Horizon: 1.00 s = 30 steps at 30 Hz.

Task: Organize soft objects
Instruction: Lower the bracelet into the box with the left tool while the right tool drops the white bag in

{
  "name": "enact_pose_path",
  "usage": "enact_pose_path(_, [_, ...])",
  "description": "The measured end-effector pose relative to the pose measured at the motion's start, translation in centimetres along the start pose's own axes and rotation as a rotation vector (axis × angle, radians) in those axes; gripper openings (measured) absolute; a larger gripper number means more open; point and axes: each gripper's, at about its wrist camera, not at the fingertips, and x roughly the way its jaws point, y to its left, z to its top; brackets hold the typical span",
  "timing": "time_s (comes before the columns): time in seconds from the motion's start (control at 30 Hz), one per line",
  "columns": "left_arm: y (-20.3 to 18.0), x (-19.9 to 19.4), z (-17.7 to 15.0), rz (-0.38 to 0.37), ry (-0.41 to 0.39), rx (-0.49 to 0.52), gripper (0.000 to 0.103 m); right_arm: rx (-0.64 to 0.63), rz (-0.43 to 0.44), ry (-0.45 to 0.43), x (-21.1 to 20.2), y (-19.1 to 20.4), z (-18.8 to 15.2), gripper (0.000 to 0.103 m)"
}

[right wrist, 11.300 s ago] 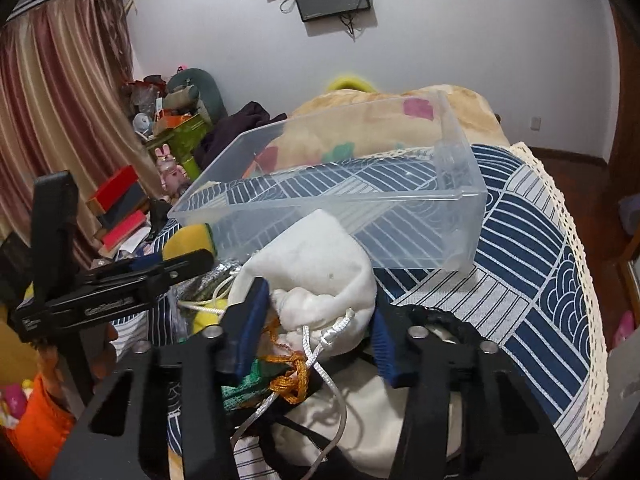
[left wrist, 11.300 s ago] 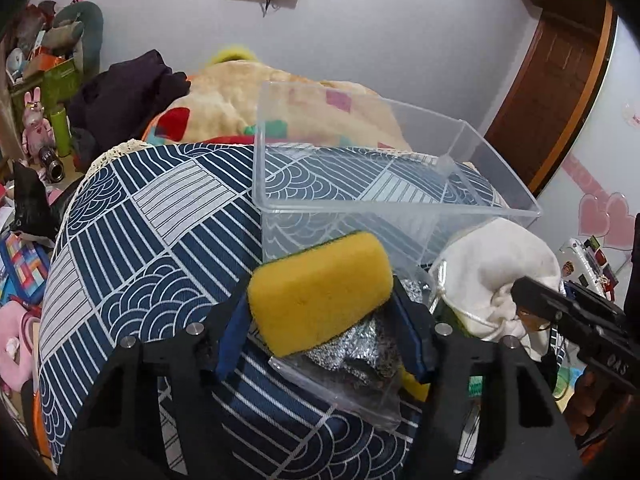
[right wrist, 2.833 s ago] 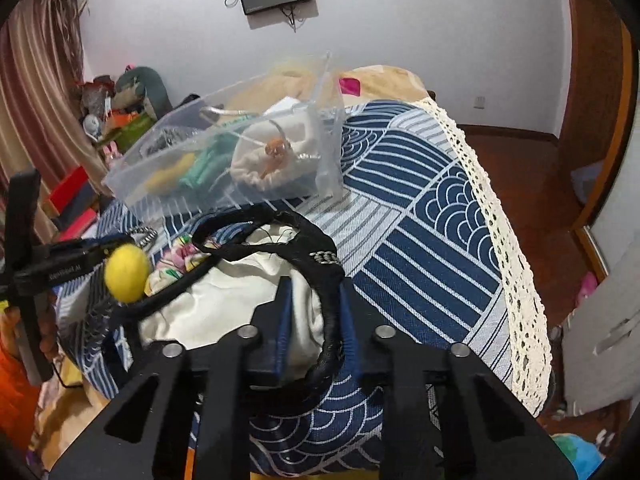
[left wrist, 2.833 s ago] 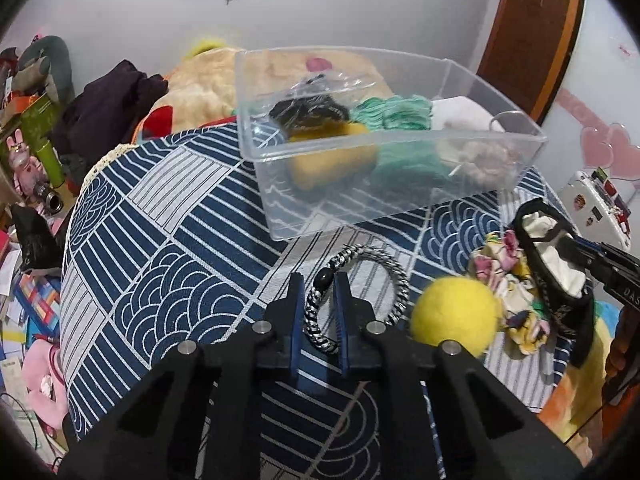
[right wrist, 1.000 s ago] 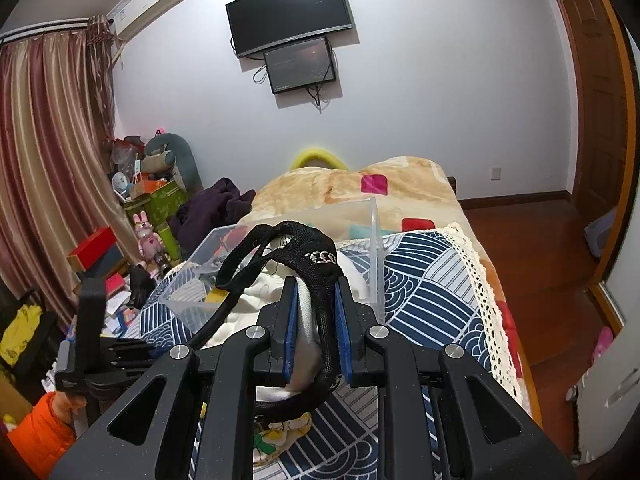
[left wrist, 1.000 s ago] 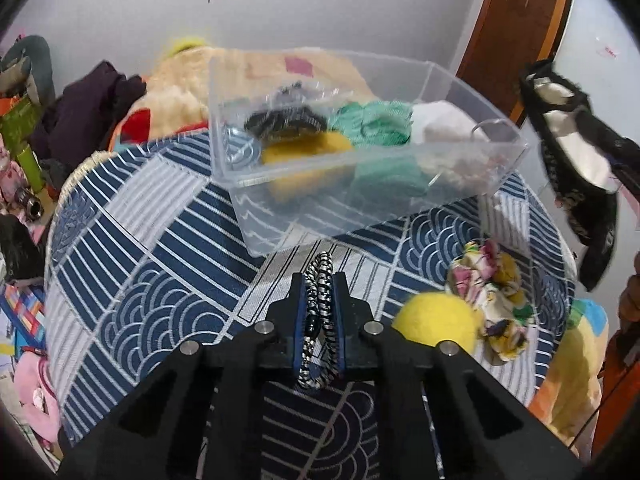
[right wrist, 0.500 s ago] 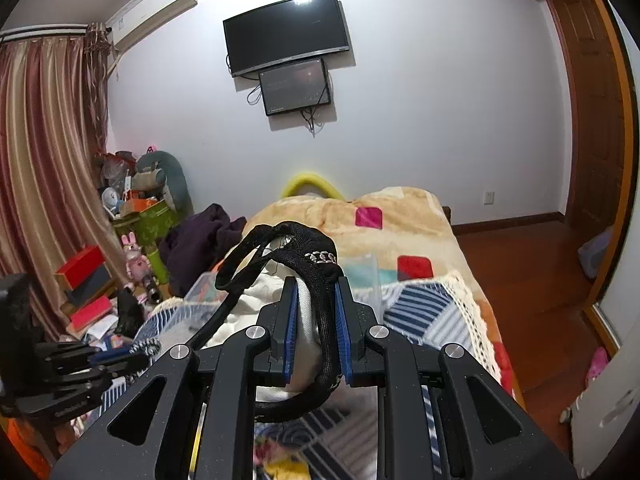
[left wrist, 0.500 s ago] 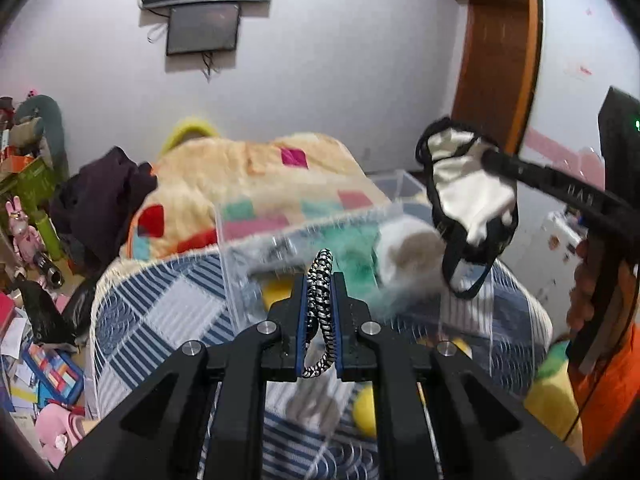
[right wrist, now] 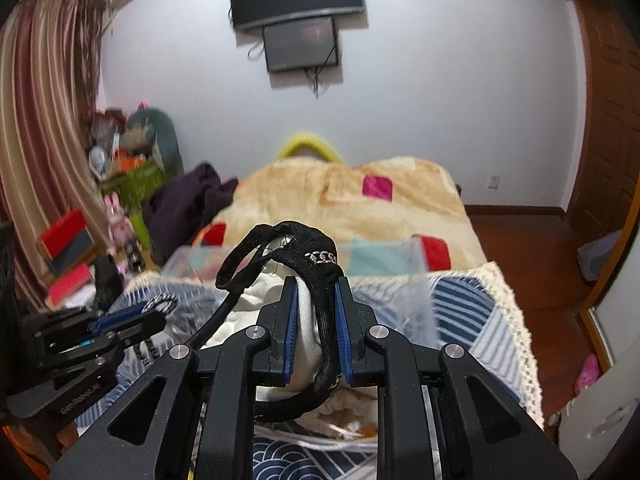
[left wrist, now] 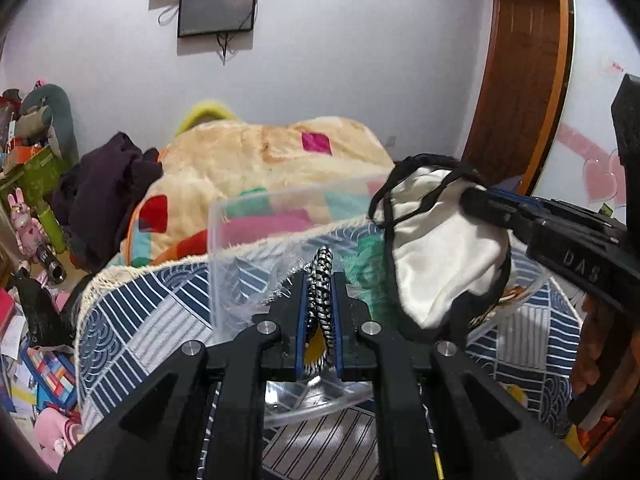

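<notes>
My left gripper (left wrist: 319,280) is shut on a black-and-white braided cord loop (left wrist: 320,276) and holds it up over the clear plastic box (left wrist: 232,240). My right gripper (right wrist: 316,300) is shut on a white cloth pouch with black straps (right wrist: 308,264); it hangs over the box's right side in the left wrist view (left wrist: 440,248). Green fabric (left wrist: 368,264) lies inside the box. The left gripper shows at the left of the right wrist view (right wrist: 132,316), with the cord (right wrist: 160,302) in it.
The box stands on a round table with a blue patterned cloth (left wrist: 132,312). Behind it is a bed with a beige blanket (left wrist: 260,160). Clutter and toys (left wrist: 32,208) fill the floor at left. A wooden door (left wrist: 520,80) is at right.
Both grippers have come down toward the box with their loads still held. The pouch now hangs closer over the box's right side, and the cord is just above its near wall.
</notes>
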Motion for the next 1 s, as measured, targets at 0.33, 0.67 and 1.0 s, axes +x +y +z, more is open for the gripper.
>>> enact_pose_path(0.33, [-0.2, 0.0, -0.3, -0.026, 0.042, -0.01, 0.044, -0.059, 0.007, 0.106, 0.9, -0.6, -1.0, 0.031])
enact_pose_path(0.67, [-1.2, -5.6, 0.2, -0.02, -0.061, -0.005, 0.066, -0.057, -0.013, -0.015, -4.6, -1.2, -0.5, 0.068])
enact_pose_path(1.0, [-2.2, -9.2, -1.4, -0.08, -0.07, 0.012, 0.076, -0.096, 0.034, -0.034, -8.2, -0.7, -2.6, 0.082])
